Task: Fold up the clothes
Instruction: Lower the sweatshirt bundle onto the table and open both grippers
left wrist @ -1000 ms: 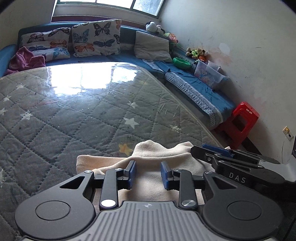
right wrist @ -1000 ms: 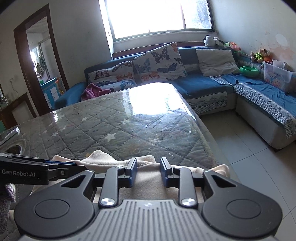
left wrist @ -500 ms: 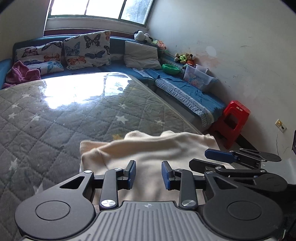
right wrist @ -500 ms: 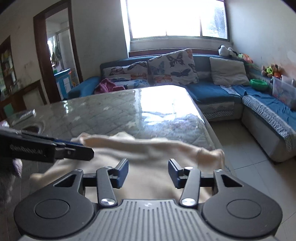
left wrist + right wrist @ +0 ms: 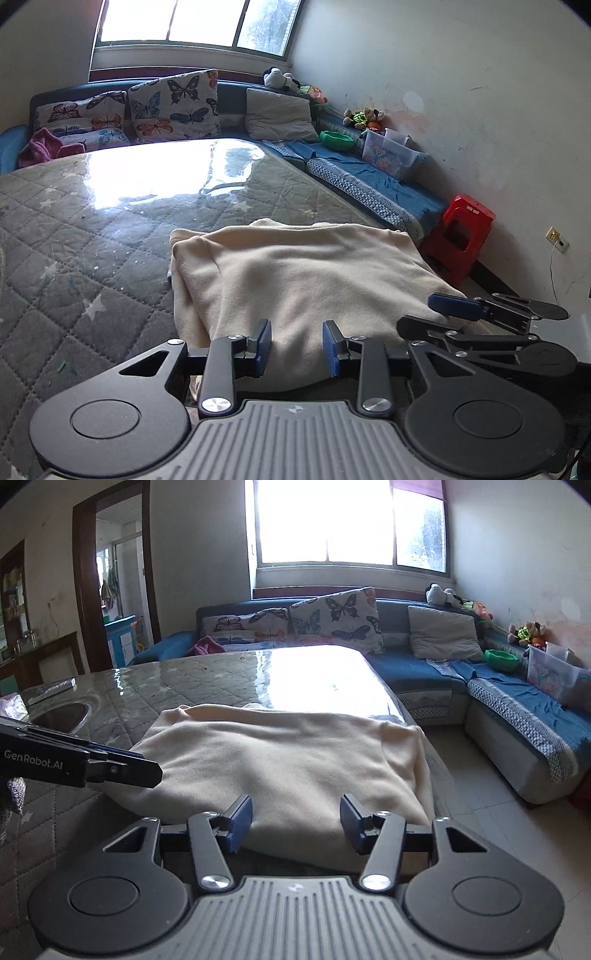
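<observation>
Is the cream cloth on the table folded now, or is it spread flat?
Folded. The cream cloth lies doubled on the table, with a thick rounded edge nearest the cameras and layers showing at its left side.

One readable text only: "GenRobot.AI", white letters on the black side of the left gripper (image 5: 122, 762), which enters the right wrist view from the left edge, left of and beyond the right gripper's own fingers (image 5: 240, 821). Nothing legible in the left wrist view; the body of the right gripper (image 5: 461, 314), to the right of the fingers there, shows no lettering that can be made out.
</observation>
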`<state>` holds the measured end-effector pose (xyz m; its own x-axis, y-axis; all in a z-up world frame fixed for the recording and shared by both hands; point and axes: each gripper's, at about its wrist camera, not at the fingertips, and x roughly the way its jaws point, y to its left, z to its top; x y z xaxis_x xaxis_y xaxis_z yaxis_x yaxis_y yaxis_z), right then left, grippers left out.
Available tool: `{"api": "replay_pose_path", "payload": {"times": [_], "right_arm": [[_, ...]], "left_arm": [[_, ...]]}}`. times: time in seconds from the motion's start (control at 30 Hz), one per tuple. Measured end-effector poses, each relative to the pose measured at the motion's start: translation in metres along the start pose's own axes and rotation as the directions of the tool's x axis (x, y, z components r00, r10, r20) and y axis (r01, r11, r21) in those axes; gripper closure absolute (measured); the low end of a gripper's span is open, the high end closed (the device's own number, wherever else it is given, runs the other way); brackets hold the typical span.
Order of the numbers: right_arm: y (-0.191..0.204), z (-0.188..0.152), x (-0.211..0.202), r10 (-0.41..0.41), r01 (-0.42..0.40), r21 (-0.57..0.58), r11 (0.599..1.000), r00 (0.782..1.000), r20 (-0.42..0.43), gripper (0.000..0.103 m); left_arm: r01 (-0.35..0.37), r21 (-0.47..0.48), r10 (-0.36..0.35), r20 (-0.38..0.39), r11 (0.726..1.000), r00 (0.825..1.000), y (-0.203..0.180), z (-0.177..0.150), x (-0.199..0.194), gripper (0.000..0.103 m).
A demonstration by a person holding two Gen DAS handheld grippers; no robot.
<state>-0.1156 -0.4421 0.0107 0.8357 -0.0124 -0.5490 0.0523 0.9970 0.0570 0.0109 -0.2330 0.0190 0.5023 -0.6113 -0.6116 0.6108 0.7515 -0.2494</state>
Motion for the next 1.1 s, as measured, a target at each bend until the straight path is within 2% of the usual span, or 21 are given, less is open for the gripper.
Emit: {"api": "replay_pose_path", "payload": {"times": [0.1, 0.17, 0.23, 0.33, 0.43, 0.5, 0.63, 0.7, 0.77, 0.83, 1.1], "right_arm": [[-0.005, -0.001, -0.009, -0.002, 0.002, 0.004, 1.0, 1.0, 0.006, 0.047], [-0.008, 0.001, -0.013, -0.002, 0.001, 0.014, 1.0, 1.0, 0.016, 0.041], [-0.012, 0.003, -0.014, -0.014, 0.013, 0.028, 1.0, 0.999, 0.03, 0.038], [-0.018, -0.001, -0.011, -0.024, 0.024, 0.056, 0.998, 1.0, 0.006, 0.037], [-0.015, -0.006, -0.012, -0.035, 0.035, 0.056, 0.998, 0.999, 0.004, 0.023], [-0.012, -0.008, -0.016, -0.053, 0.052, 0.047, 0.998, 0.998, 0.015, 0.02], [-0.012, -0.012, -0.021, -0.06, 0.059, 0.065, 0.996, 0.998, 0.019, 0.011], [-0.012, -0.014, -0.024, -0.062, 0.06, 0.076, 0.995, 0.998, 0.02, 0.009], [-0.011, -0.016, -0.026, -0.063, 0.061, 0.088, 0.994, 0.998, 0.017, 0.003], [-0.01, -0.018, -0.028, -0.064, 0.062, 0.096, 0.993, 0.998, 0.015, 0.003], [-0.003, -0.024, -0.034, -0.069, 0.067, 0.116, 0.991, 0.998, 0.01, 0.0]], "left_arm": [[0.0, -0.022, 0.0, -0.004, 1.0, 1.0, 0.004, 0.001, -0.004, 0.068], [0.005, -0.04, -0.005, -0.006, 0.999, 1.0, 0.005, 0.001, -0.008, 0.065], [0.004, -0.048, -0.004, -0.008, 0.999, 1.0, 0.006, 0.0, -0.011, 0.061], [-0.003, -0.05, 0.003, -0.012, 0.999, 1.0, 0.005, -0.002, -0.015, 0.058], [-0.013, -0.047, 0.012, -0.015, 0.999, 1.0, 0.002, -0.006, -0.019, 0.053], [-0.021, -0.043, 0.021, -0.018, 0.999, 1.0, 0.001, -0.008, -0.022, 0.048], [-0.042, -0.03, 0.041, -0.016, 0.999, 0.999, 0.0, -0.012, -0.027, 0.043], [-0.055, -0.032, 0.055, -0.014, 0.998, 0.998, 0.001, -0.014, -0.031, 0.036], [-0.069, -0.033, 0.069, -0.013, 0.997, 0.998, 0.002, -0.016, -0.034, 0.034], [-0.086, -0.03, 0.086, -0.016, 0.996, 0.996, 0.003, -0.018, -0.036, 0.031], [-0.123, -0.033, 0.123, -0.007, 0.992, 0.992, 0.006, -0.028, -0.05, 0.01]]}}
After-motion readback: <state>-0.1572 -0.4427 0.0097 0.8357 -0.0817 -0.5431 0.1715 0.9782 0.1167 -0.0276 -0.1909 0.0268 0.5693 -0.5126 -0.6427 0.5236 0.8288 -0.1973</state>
